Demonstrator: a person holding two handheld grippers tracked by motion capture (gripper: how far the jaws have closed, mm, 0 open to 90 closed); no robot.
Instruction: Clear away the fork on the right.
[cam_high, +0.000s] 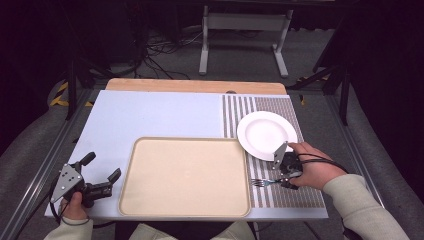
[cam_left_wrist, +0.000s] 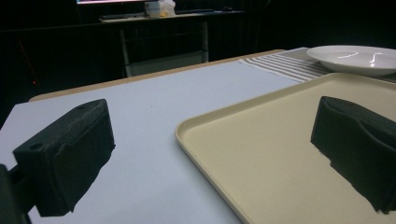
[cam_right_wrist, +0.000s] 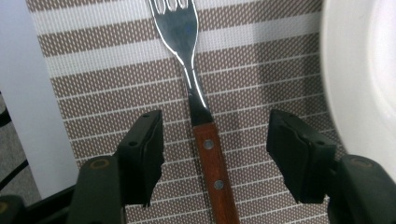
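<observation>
On the left, my left gripper (cam_high: 102, 184) rests low at the desk's near corner, jaws spread wide with nothing between them, aimed across the rim of the beige tray (cam_high: 185, 212). The tray sits bare in the middle of the pale blue desk (cam_high: 150, 115).

Moving right, the striped placemat (cam_high: 260, 107) carries a white plate (cam_high: 266, 134) at its far end and the fork (cam_right_wrist: 196, 98) nearer me, tines toward the tray. My right gripper (cam_right_wrist: 215, 149) straddles the fork's wooden handle, jaws partly open, a gap on each side, pads not yet touching wood.

To do this well, I judge I should stay centred over the riveted handle, sink until the pads reach the mat, then close squarely on the wood rather than the slick steel neck. The plate's rim is just beside the outer jaw, so I would avoid drifting that way.

Beyond the desk: a wooden edge, grey carpet, cables, a white stand's legs, darkness.
</observation>
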